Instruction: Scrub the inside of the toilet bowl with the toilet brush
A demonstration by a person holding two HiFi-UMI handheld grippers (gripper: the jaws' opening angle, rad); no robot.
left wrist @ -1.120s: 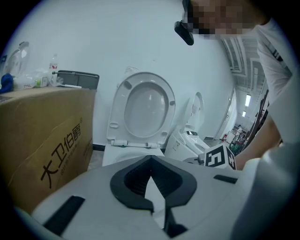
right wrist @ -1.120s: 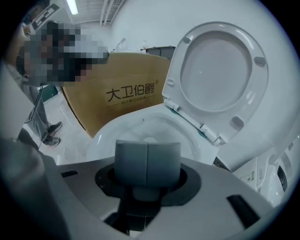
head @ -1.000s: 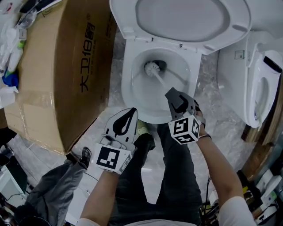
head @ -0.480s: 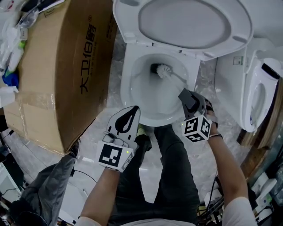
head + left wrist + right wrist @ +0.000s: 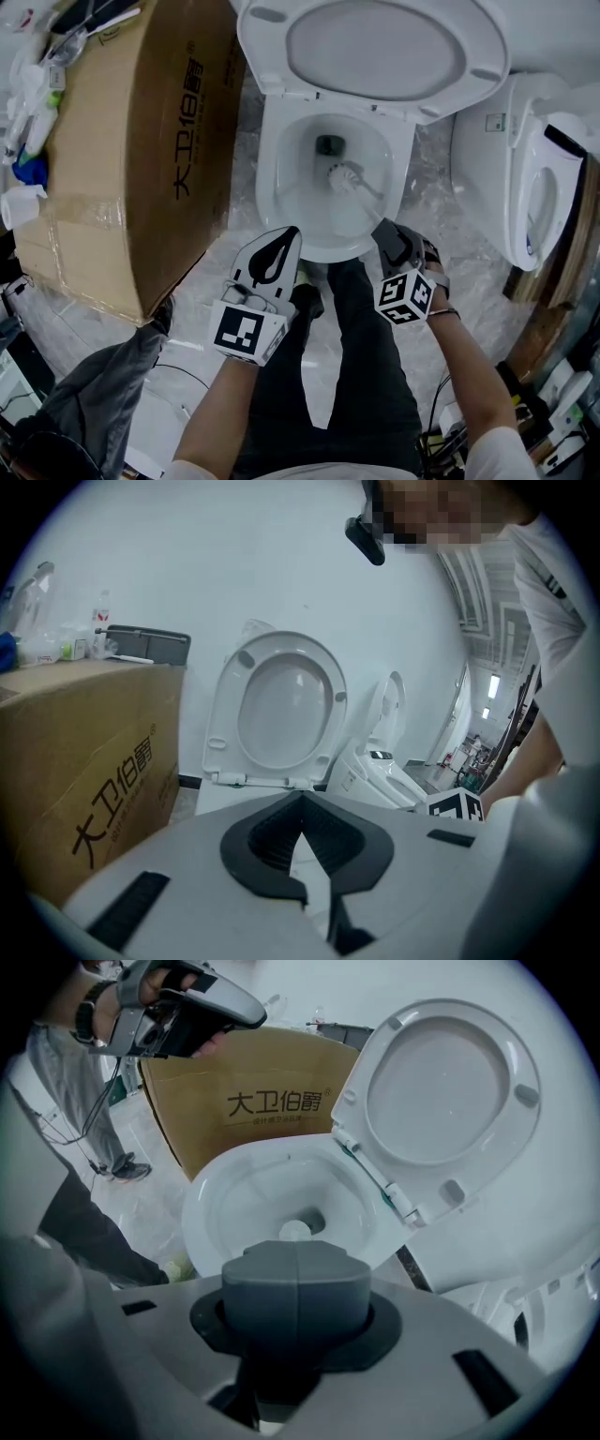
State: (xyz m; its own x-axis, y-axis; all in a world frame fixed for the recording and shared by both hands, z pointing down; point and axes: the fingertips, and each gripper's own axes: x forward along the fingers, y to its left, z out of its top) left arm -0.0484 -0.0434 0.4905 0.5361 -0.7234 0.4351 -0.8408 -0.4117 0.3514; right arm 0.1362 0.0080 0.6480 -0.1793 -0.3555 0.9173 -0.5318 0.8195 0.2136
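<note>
The white toilet bowl [image 5: 272, 159] stands at the top centre of the head view with its lid [image 5: 375, 47] raised. The white brush head [image 5: 345, 175] rests inside the bowl, just in front of the dark drain hole [image 5: 329, 144]. Its handle runs down-right to my right gripper [image 5: 382, 228], which is shut on the grey handle end [image 5: 295, 1297]. In the right gripper view the brush head [image 5: 294, 1231] shows beyond the handle, inside the bowl [image 5: 202, 1213]. My left gripper [image 5: 289, 232] hangs by the bowl's front-left, shut and holding nothing [image 5: 302, 803].
A big cardboard box [image 5: 141, 159] stands close on the toilet's left, with bottles and clutter [image 5: 33, 94] on top. A second white toilet [image 5: 539, 187] stands at the right. Another person's legs [image 5: 112, 384] are at the lower left; cables lie at the lower right.
The brush head has swept from the back left by the drain toward the front right of the bowl. My right gripper swung right, then drew back. The left gripper barely moved.
</note>
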